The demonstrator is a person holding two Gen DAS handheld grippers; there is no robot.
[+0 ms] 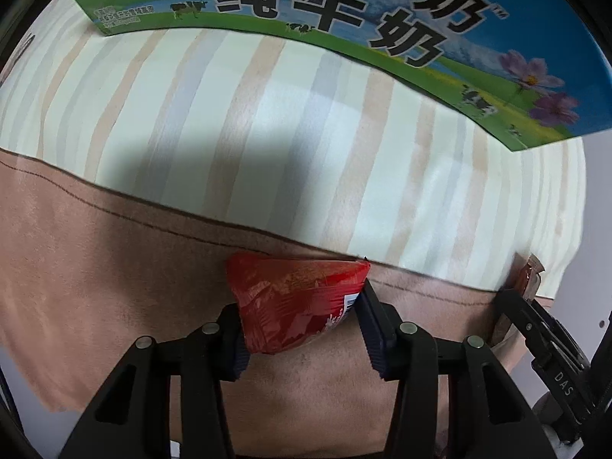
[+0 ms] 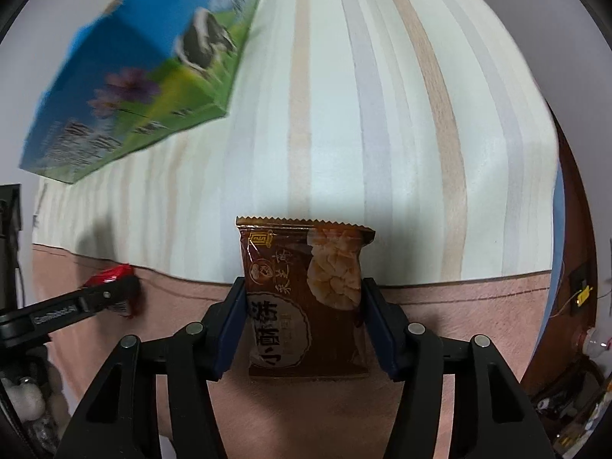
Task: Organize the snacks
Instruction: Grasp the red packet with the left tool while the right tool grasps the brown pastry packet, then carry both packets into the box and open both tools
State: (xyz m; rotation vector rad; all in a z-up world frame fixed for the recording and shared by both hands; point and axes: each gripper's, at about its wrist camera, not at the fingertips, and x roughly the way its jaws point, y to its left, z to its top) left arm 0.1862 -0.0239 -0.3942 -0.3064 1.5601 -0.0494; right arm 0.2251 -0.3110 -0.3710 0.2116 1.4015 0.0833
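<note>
Two grippers, both loaded. Left gripper pinching red snack packet across its lower half, pads pressed into the foil so the pouch bulges upward toward 12 o'clock; grip taken low, probably to leave the puffy top free for a clean drop. Right gripper clamped on brown biscuit packet at both side edges, serrated seal pointing to 12 o'clock, label readable, packet flat and upright between the pads — held by the edges, seemingly to spare the biscuit inside.

Seen from the right wrist: left gripper at 9 o'clock, low, red foil showing at its tip. Seen from the left wrist: right gripper at 3 o'clock, brown wrapper edge poking out past its finger. Both pointing steeply down, side by side, near but apart.

Beneath both: pink cloth with a stitched hem, then striped sheet running outward toward 12 o'clock. Neither packet clearly touching the cloth; cannot tell whether lifted or just at rest.

Milk carton box at 12 o'clock in the left view, at 10 o'clock in the right view, lying on the striped sheet, well apart from both packets. Likely the collecting point for the snacks, judging from the task; opening not visible from either wrist.
</note>
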